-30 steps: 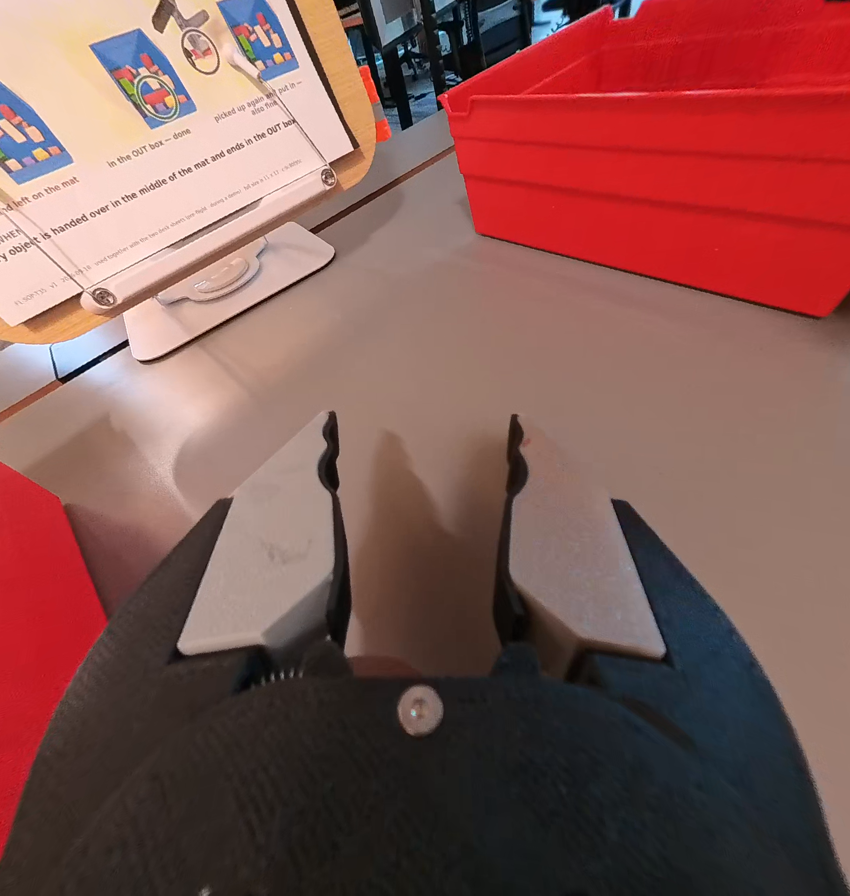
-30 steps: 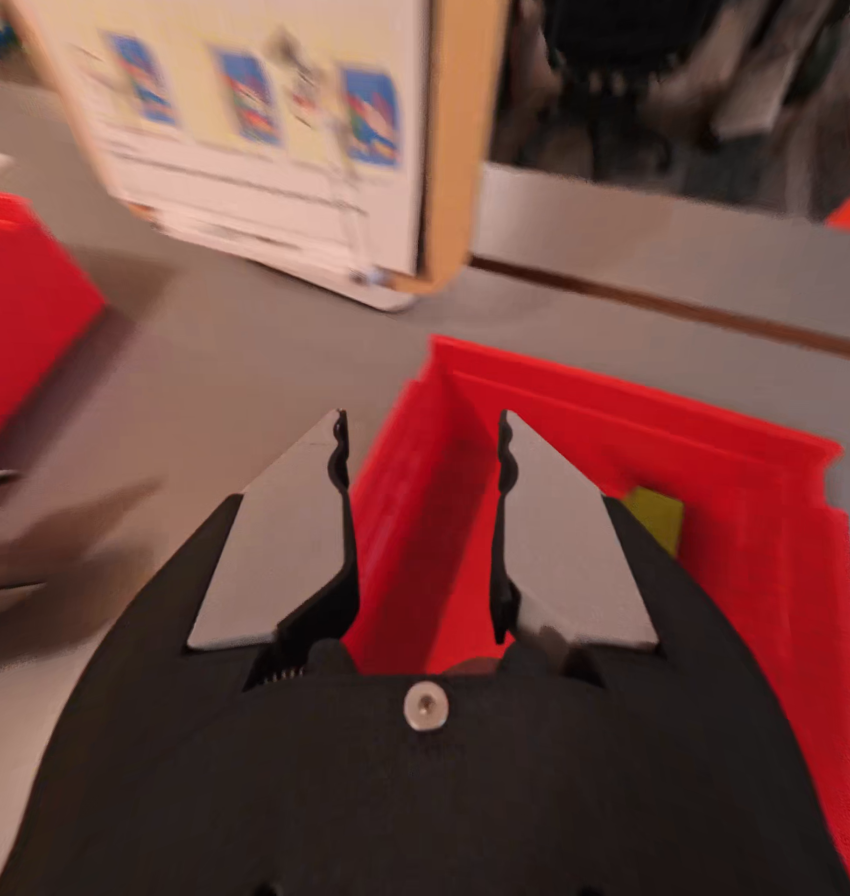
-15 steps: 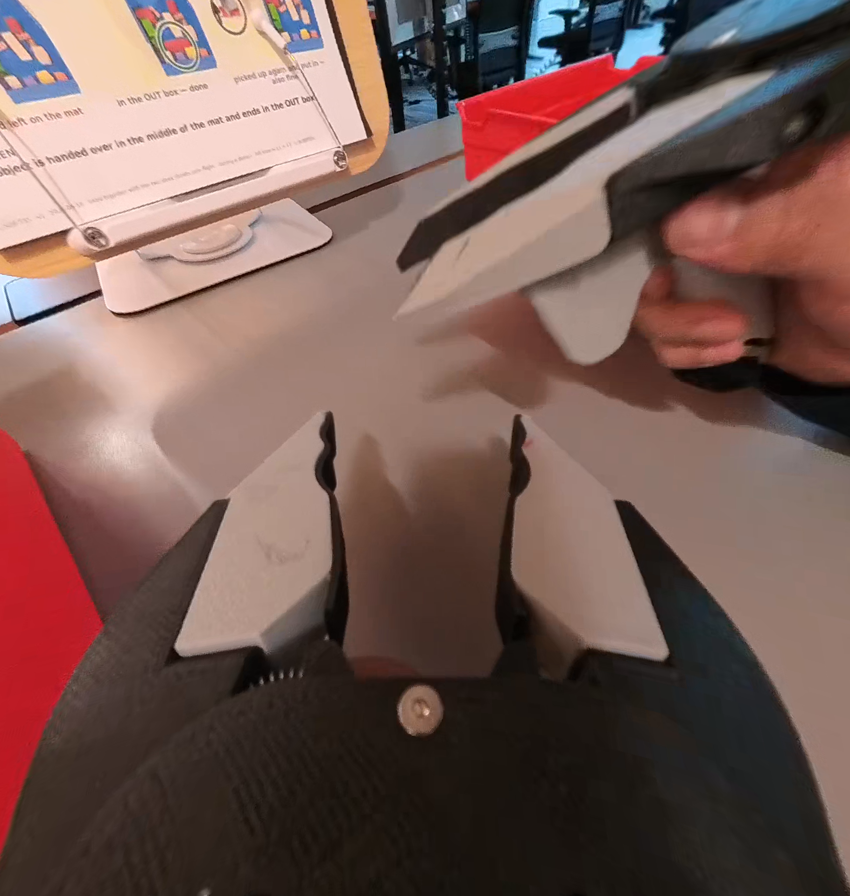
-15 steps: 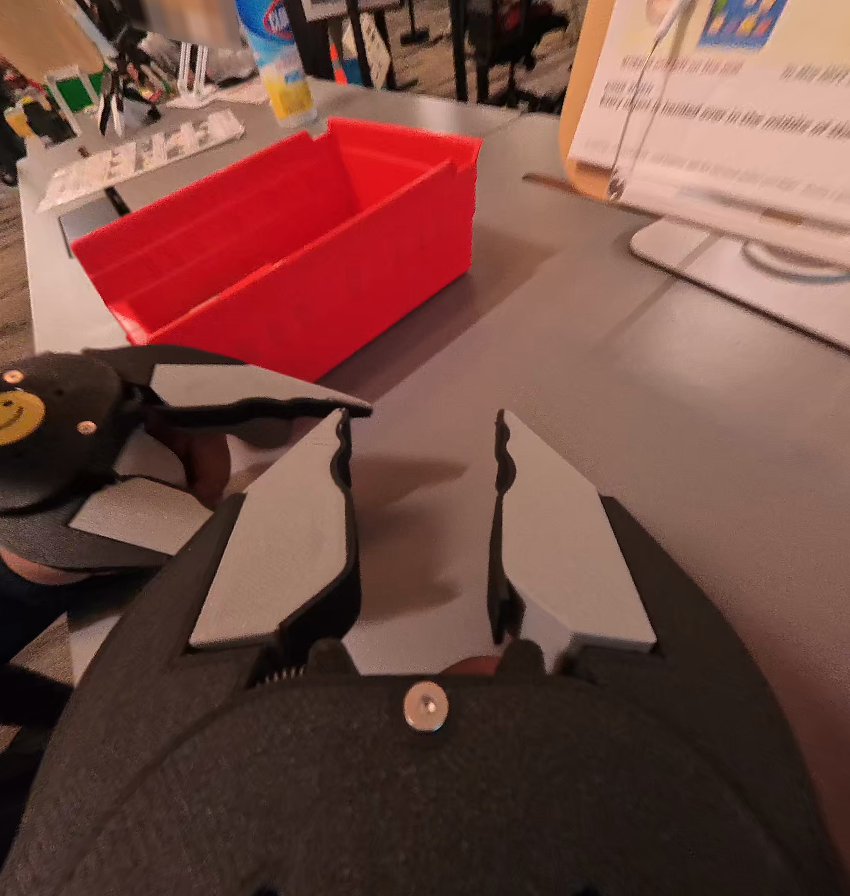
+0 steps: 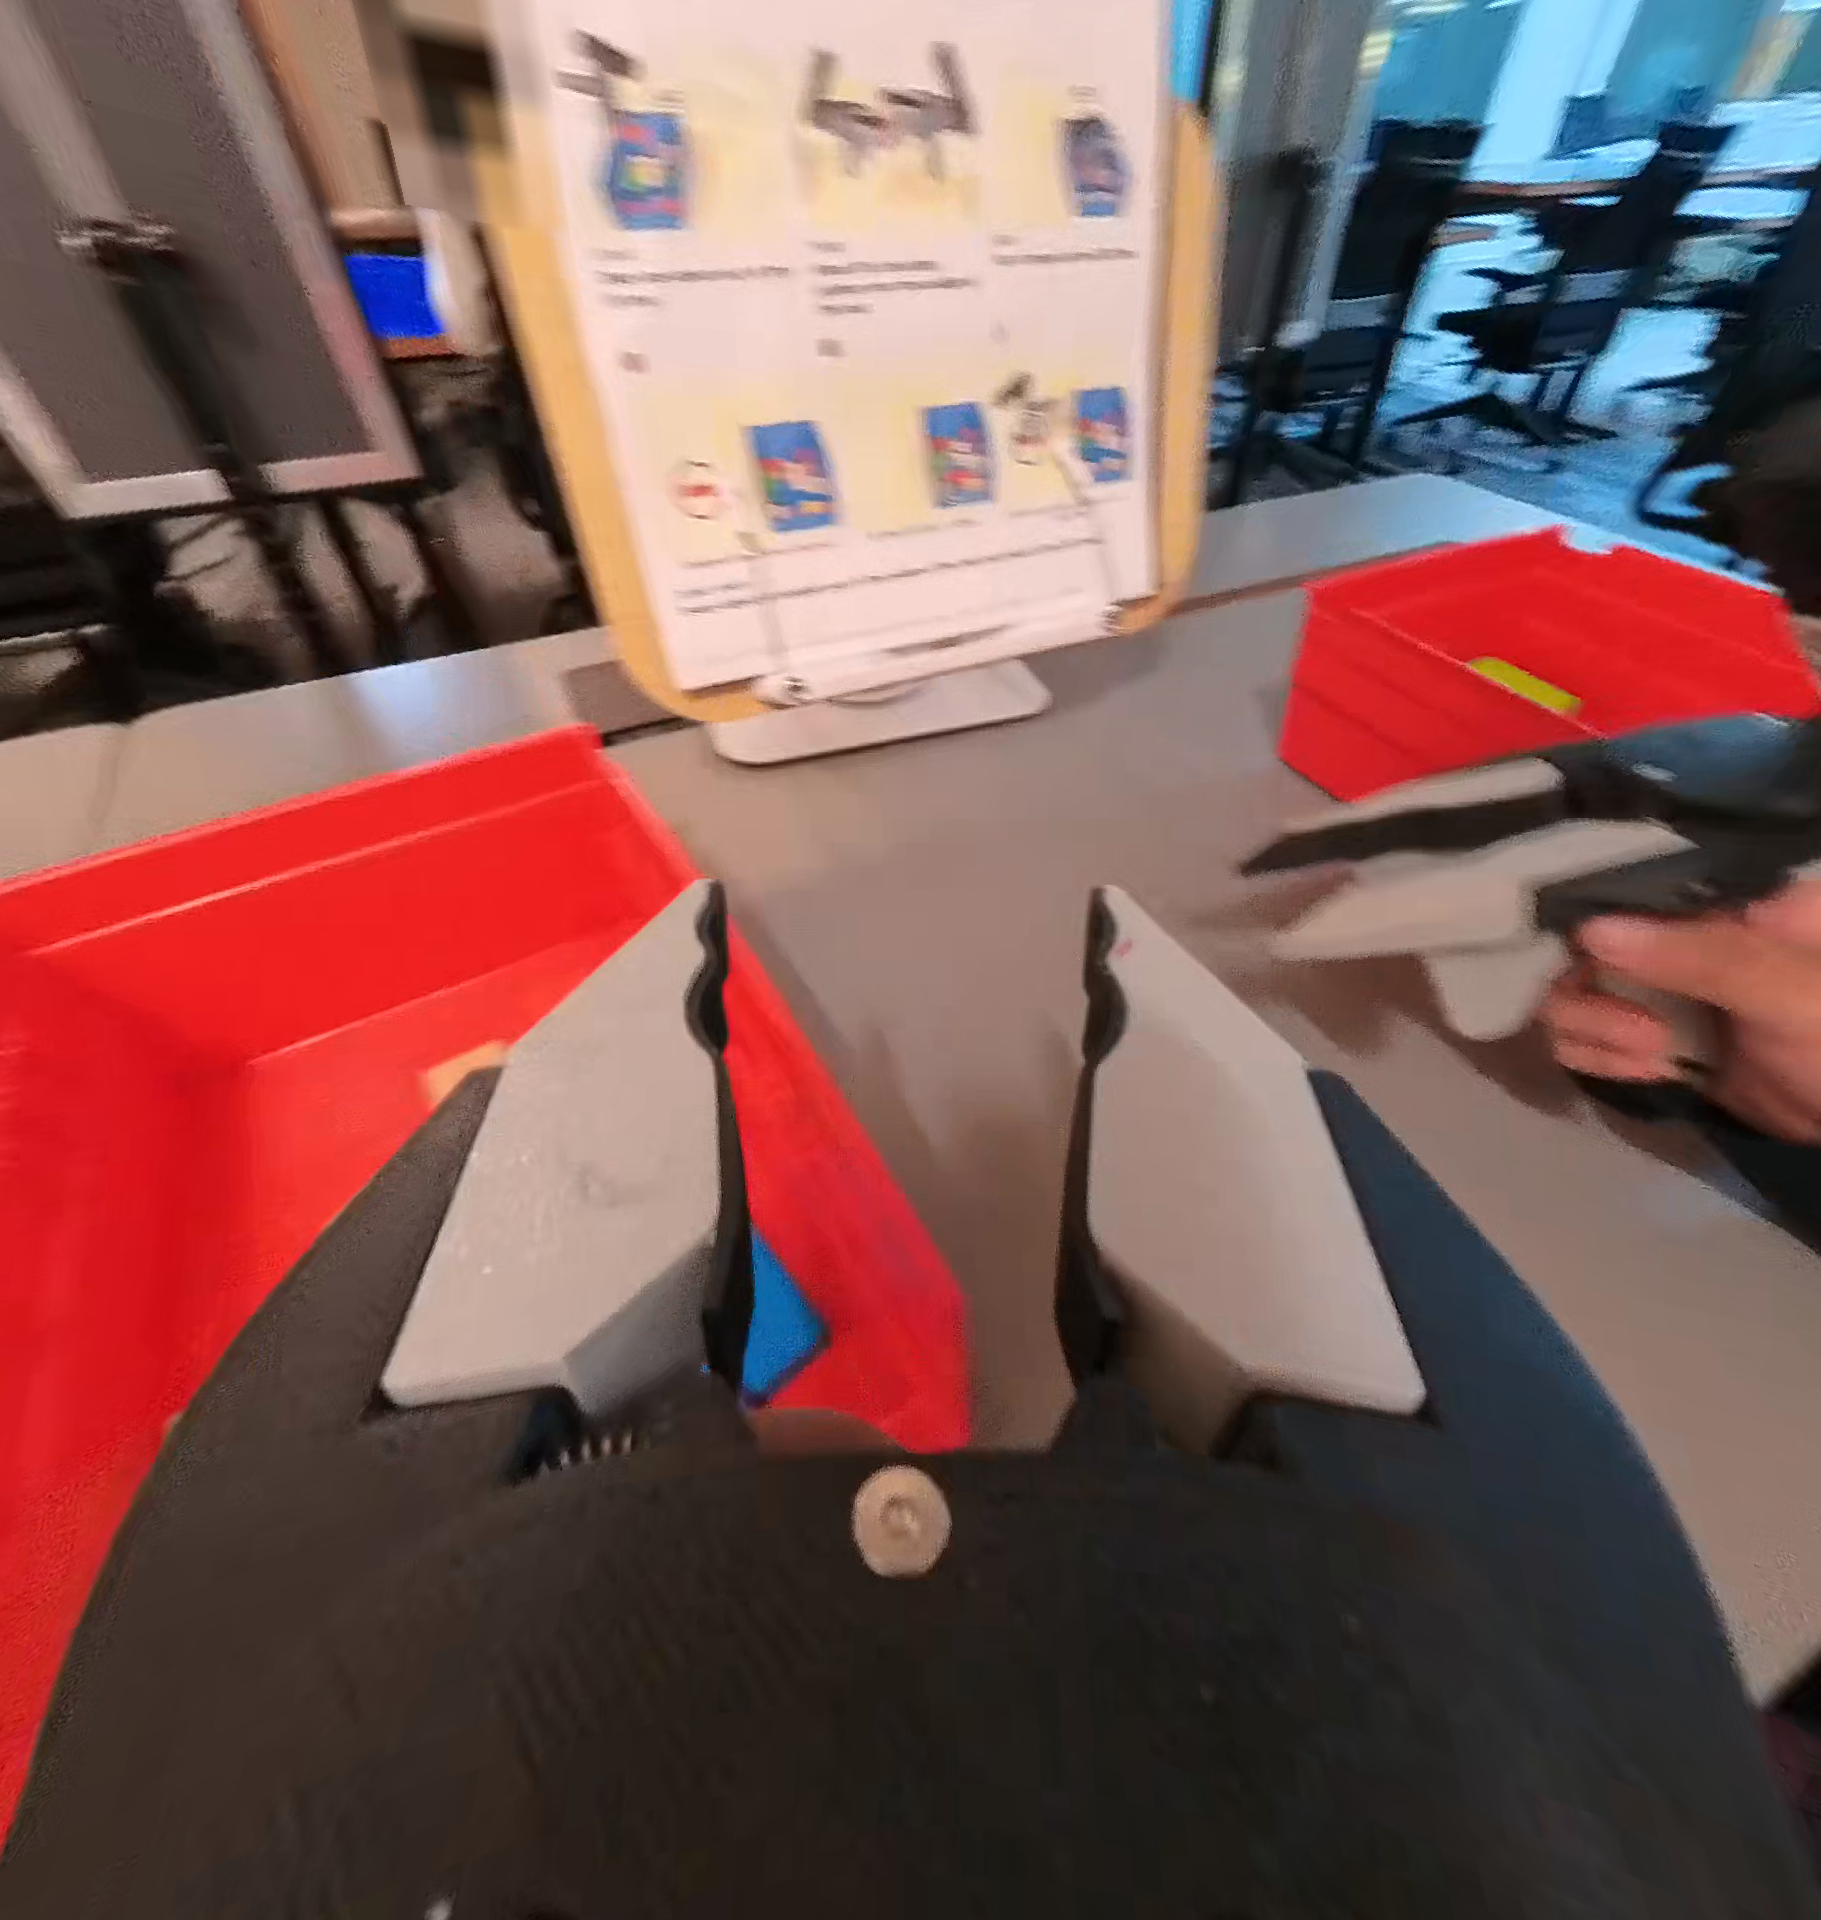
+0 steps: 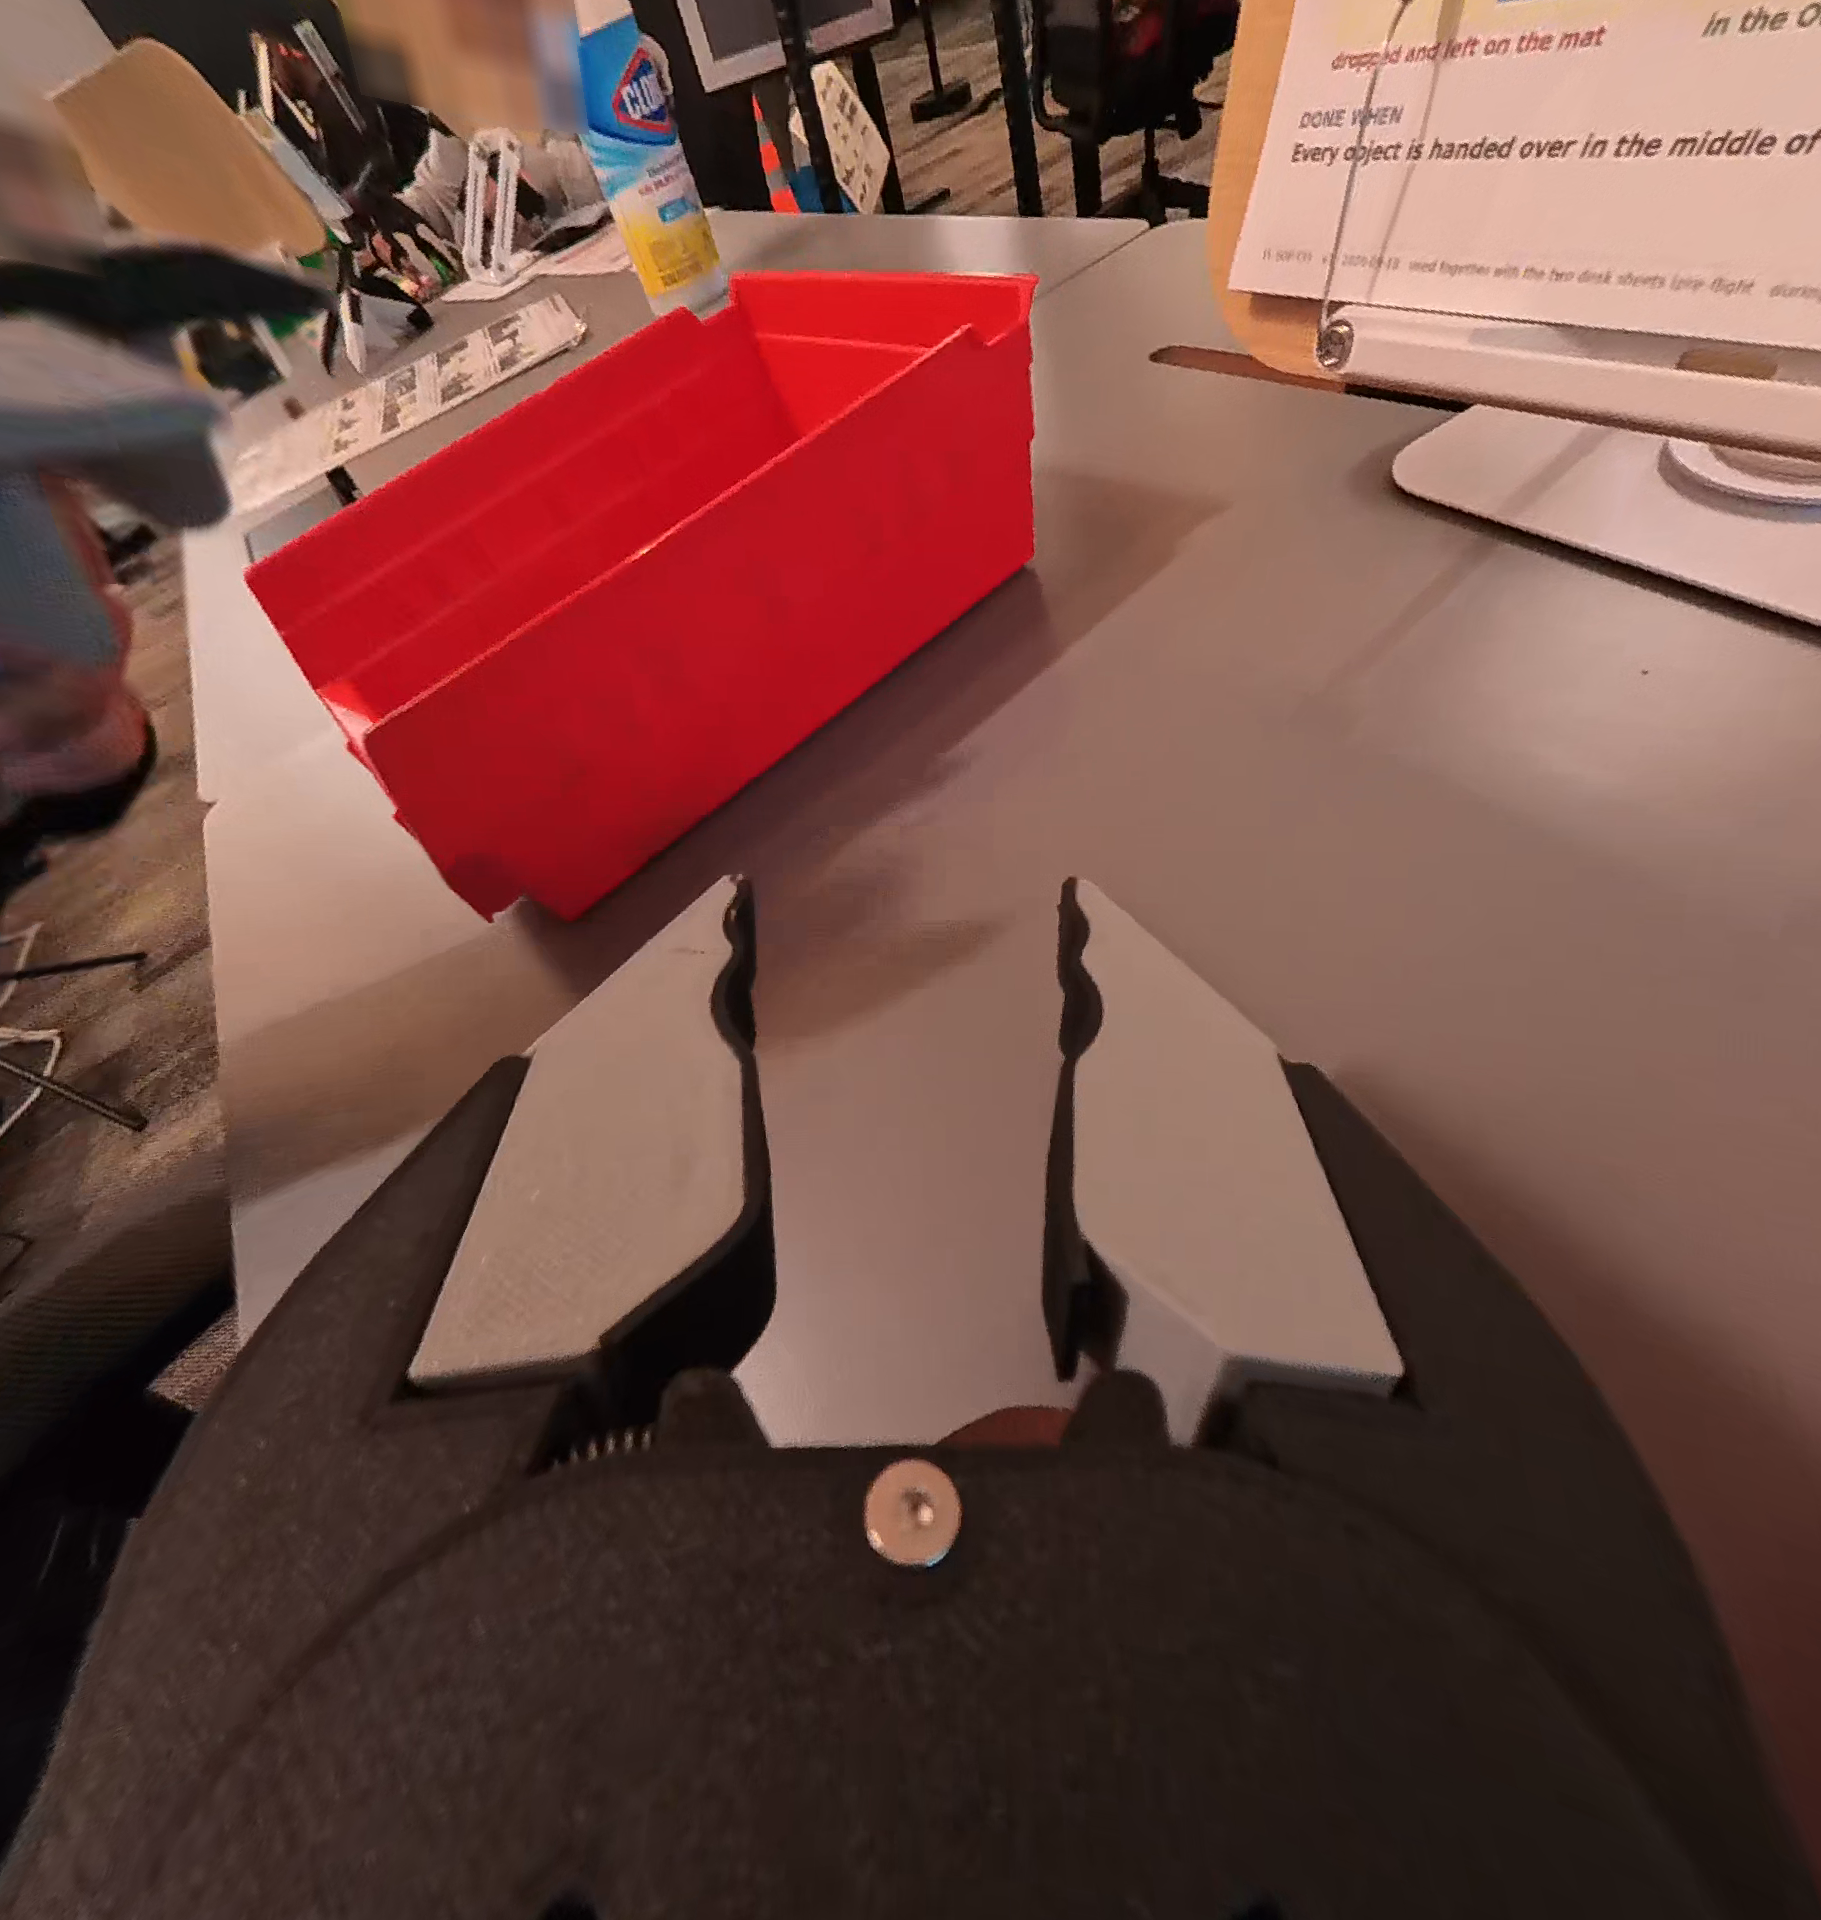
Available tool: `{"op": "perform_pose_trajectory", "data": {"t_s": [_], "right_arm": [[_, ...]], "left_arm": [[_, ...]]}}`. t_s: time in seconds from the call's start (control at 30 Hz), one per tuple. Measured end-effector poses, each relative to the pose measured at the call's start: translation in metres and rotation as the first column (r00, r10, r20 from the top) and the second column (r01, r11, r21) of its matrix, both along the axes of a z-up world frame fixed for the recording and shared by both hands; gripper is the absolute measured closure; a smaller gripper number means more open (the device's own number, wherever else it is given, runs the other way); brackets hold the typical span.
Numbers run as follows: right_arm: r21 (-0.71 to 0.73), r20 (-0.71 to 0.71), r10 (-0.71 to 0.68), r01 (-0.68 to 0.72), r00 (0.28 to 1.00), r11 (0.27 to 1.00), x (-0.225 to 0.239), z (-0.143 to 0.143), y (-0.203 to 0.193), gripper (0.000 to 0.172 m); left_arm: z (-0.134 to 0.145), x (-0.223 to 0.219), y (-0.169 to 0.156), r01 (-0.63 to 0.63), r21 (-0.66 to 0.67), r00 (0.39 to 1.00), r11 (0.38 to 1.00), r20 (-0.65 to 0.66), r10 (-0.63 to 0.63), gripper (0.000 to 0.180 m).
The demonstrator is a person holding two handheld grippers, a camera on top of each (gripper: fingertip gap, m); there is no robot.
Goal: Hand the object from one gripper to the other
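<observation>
Left wrist view gives us the left tool (image 5: 901, 925) held above the right-hand wall of a red bin (image 5: 293, 935), its fingers spread wide with nothing between them. We take this near red bin as our landmark. Inside it, a blue block (image 5: 781, 1330) lies on the floor close to that right-hand wall, showing just behind the base of the tool's left finger (image 5: 615, 1143), below the tool and apart from its pads. A tan piece (image 5: 459, 1070) shows farther into the same bin, partly hidden by that finger.

To the right of the bin, across bare grey bench (image 5: 968, 831), we see the right tool (image 5: 1290, 894) in a person's hand (image 5: 1716, 1018), blurred. Beyond it stands a second red bin (image 5: 1405, 717) holding a yellow block (image 5: 1524, 686).

From the right wrist view, our right tool (image 6: 906, 914) is also spread open and bare over the bench, with the landmark bin (image 6: 677, 644) ahead and to its left.
</observation>
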State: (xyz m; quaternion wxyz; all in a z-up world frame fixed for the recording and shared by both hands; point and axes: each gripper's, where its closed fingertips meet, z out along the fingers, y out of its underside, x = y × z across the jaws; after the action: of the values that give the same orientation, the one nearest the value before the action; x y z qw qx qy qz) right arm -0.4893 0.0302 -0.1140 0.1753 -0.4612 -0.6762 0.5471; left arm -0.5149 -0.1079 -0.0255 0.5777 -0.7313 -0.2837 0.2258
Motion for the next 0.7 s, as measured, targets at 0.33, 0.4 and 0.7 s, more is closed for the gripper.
{"op": "perform_pose_trajectory", "data": {"t_s": [0.33, 0.4, 0.7], "right_arm": [[0.008, -0.003, 0.017, -0.017, 1.000, 1.000, 0.003, 0.000, -0.004, 0.115], [0.018, -0.011, 0.017, -0.017, 1.000, 1.000, 0.004, 0.001, -0.005, 0.115], [0.085, -0.008, 0.015, -0.015, 1.000, 0.996, 0.003, -0.007, -0.007, 0.115]], "left_arm": [[-0.042, -0.114, -0.081, -0.208, -0.311, 0.924, 0.927, 0.250, 0.291, 0.101], [-0.062, -0.127, -0.090, -0.199, -0.376, 0.893, 0.905, 0.310, 0.325, 0.101], [-0.139, -0.154, -0.100, -0.081, -0.500, 0.765, 0.862, 0.523, 0.376, 0.106]]}}
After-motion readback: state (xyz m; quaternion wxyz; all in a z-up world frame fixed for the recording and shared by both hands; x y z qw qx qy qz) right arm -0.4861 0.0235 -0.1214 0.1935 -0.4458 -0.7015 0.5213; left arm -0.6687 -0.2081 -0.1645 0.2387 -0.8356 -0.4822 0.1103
